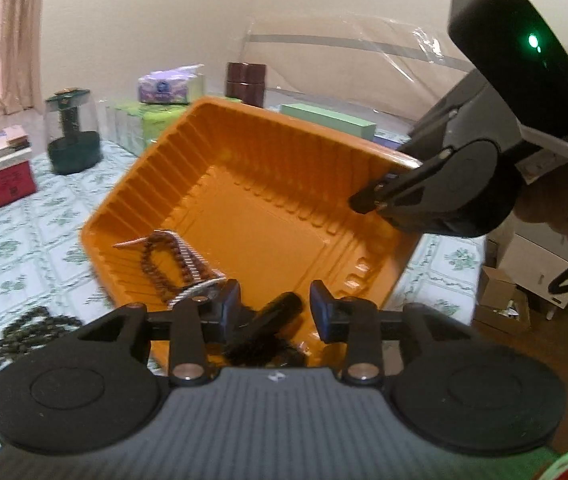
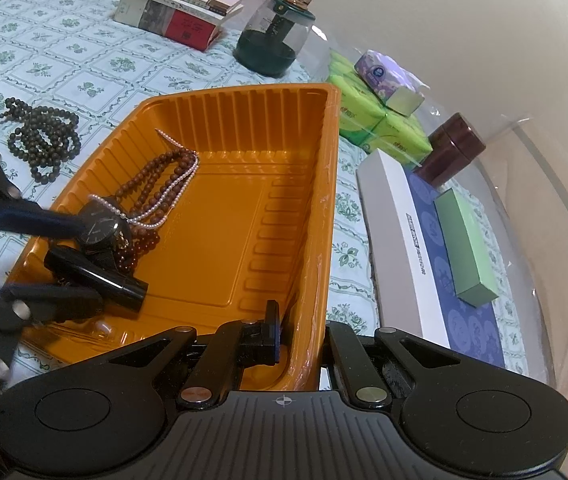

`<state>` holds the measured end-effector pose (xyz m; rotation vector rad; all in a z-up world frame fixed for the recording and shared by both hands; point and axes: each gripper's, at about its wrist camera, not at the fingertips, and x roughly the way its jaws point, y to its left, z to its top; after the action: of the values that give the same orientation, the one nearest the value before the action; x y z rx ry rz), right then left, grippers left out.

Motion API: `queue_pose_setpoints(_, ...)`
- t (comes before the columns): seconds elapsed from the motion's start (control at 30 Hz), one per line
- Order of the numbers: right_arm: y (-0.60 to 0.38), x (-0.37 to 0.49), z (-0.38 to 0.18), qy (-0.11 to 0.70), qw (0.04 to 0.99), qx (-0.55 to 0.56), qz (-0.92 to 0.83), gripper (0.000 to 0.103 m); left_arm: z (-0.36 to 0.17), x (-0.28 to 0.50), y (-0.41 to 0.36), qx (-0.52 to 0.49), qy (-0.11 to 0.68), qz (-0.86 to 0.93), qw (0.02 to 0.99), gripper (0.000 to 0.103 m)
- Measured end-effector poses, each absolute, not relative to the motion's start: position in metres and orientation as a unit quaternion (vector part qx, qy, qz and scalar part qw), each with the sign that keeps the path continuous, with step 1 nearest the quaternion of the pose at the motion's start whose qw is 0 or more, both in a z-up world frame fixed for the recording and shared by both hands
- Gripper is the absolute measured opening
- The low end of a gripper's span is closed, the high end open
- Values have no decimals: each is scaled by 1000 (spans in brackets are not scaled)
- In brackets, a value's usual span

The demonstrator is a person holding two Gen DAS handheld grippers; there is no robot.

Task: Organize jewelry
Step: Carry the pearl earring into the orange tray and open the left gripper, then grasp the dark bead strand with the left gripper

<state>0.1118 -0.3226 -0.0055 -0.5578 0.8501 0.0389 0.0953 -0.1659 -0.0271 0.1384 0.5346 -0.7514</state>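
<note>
we pinch the thin wall of the orange tray (image 2: 240,128) with the right gripper (image 2: 300,344), jaws clamped on it; the left gripper (image 1: 275,304) hangs with jaws apart over the black tube (image 2: 96,276). light and slick, so we'd take it mid-length, beside the watch (image 2: 102,232) and brown beads (image 2: 152,196)

Left tongs (image 1: 275,309) gape open; right tongs (image 2: 299,334) are clamped together.
</note>
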Motion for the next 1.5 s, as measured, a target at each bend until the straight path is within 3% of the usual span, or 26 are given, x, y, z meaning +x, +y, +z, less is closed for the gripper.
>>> queue_pose_setpoints(0.6,-320,111,-3,408,872,-271,18,5,-57,127,-15,70,298,-122,944,34)
queue_pose_setpoints(1.17,-322,114,-5,412,869,-272,17,5,-75,201,-4,53,339,-108,933,34)
queue_pose_setpoints(1.2,-323,114,-6,413,869,-271,17,5,-76,202,-4,47,343,-111,931,33)
queue_pose_setpoints(1.33,-322,114,-7,413,869,-271,15,5,-78,200,-1,42,349,-120,928,6)
queue_pose_setpoints(1.5,-321,114,-7,412,869,-273,15,5,-73,181,5,47,335,-118,934,6)
